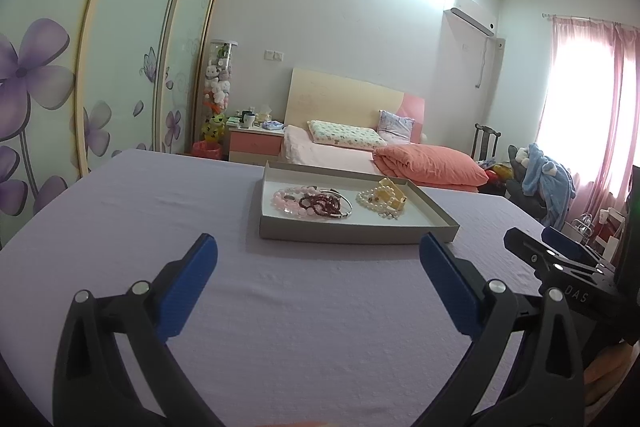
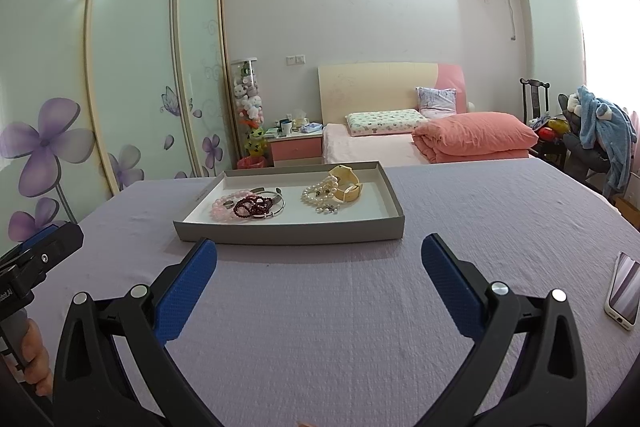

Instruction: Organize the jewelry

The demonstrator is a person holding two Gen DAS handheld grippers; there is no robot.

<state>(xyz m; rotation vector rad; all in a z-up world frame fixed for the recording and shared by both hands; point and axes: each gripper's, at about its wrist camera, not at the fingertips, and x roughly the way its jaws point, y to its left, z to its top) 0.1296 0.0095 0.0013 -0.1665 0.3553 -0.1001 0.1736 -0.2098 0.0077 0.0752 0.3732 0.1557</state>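
Observation:
A shallow grey tray (image 1: 352,231) (image 2: 288,235) lies on the lilac cloth ahead of both grippers. In it are a pink bead bracelet (image 1: 285,198) (image 2: 224,207), a dark red bead bracelet (image 1: 320,205) (image 2: 252,207), a silver bangle (image 1: 347,203) (image 2: 280,201), a white pearl strand (image 1: 372,199) (image 2: 320,193) and a cream watch (image 1: 394,191) (image 2: 347,183). My left gripper (image 1: 318,247) is open and empty, short of the tray. My right gripper (image 2: 319,247) is open and empty, just short of the tray's near wall.
A phone (image 2: 624,291) lies on the cloth at the right. The lilac-covered table (image 1: 168,203) fills the foreground. Behind it stand a bed (image 1: 360,147), a pink nightstand (image 1: 256,141), a floral wardrobe (image 1: 120,67) and a chair with clothes (image 1: 540,179).

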